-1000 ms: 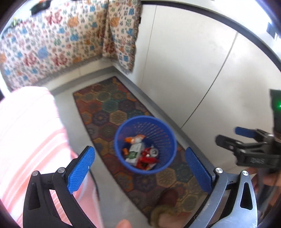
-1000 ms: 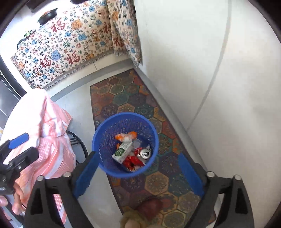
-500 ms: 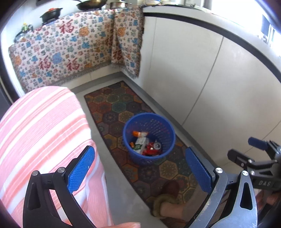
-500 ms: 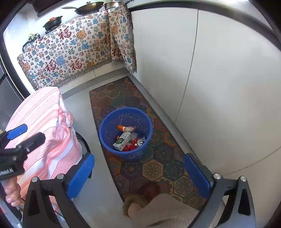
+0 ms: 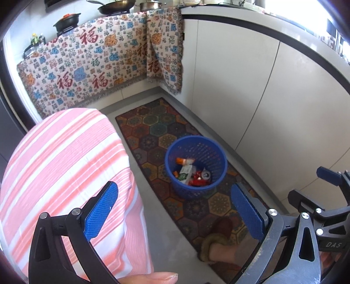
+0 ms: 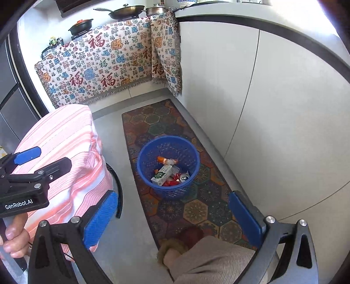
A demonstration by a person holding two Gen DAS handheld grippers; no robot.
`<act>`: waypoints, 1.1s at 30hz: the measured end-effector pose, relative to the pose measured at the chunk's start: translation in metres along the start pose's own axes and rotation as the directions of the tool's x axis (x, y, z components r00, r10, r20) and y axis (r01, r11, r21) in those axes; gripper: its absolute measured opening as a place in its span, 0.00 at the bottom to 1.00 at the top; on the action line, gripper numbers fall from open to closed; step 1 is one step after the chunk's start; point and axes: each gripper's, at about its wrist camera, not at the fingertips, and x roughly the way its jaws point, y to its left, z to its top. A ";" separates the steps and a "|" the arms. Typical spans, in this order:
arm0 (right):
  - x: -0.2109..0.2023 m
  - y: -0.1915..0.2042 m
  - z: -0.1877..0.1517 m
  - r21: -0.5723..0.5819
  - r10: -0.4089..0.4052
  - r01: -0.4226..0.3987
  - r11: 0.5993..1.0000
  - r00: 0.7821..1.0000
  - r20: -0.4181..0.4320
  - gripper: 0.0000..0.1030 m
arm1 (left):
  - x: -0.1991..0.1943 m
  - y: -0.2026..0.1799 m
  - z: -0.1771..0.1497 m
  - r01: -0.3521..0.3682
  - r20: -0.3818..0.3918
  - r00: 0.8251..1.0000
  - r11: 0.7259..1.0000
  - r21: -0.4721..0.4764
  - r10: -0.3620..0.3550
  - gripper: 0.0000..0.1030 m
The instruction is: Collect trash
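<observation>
- Left claw [image 5: 172, 215] is spread wide, with nothing between its blue pads [image 5: 100, 207]; it hangs high above the floor [image 5: 157, 218], over the grey strip between the striped cloth and the rug.
- Right claw [image 6: 172, 216] is equally wide apart and empty, held above the near end of the rug [image 6: 196, 203].
- Each claw shows in the other's view: the right one at the right edge of the left view, the left one at the left edge of the right view, with a hand [image 6: 13, 238] round its grip.
- Bin [image 6: 168, 168], blue with mesh walls, stands upright on the rug, well below and ahead of both claws.
- Trash lies inside the bin: a white-and-green carton [image 6: 161, 174], an orange bottle [image 6: 166, 161], a can [image 6: 183, 177] lying with its open end facing up, and red wrappers [image 6: 170, 183] under them.
- Rug has a hexagon pattern and runs along the foot of the white cabinets [image 6: 273, 104].
- Pink-and-white striped cloth [image 5: 61, 174] drapes a tabletop to the left of the rug.
- Patterned cloth [image 6: 105, 65] hangs down the far counter front, with pans [image 6: 124, 12] and a black pot [image 6: 81, 26] on top.
- Slippered foot [image 5: 216, 240] stands on the near end of the rug, close under the claws.
</observation>
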 end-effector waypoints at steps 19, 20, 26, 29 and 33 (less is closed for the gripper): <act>-0.008 0.008 -0.001 -0.012 0.006 -0.006 1.000 1.000 0.000 1.00 | -0.004 -0.006 0.001 -0.005 -0.010 1.000 1.000 -0.011 0.005 1.00; -0.008 0.008 -0.001 -0.012 0.005 -0.005 1.000 1.000 0.001 1.00 | -0.004 -0.007 0.001 -0.006 -0.010 1.000 1.000 -0.011 0.005 1.00; -0.007 0.007 -0.001 -0.012 0.004 -0.004 1.000 1.000 0.001 1.00 | -0.004 -0.009 -0.001 -0.001 -0.010 1.000 1.000 -0.006 0.001 0.99; -0.007 0.007 -0.001 -0.010 0.006 -0.006 1.000 1.000 0.000 1.00 | -0.004 -0.009 -0.002 -0.001 -0.011 1.000 1.000 -0.006 0.001 0.99; -0.008 0.007 0.000 -0.010 0.006 -0.006 1.000 1.000 0.001 1.00 | -0.004 -0.009 -0.001 -0.003 -0.009 1.000 1.000 -0.008 0.003 0.99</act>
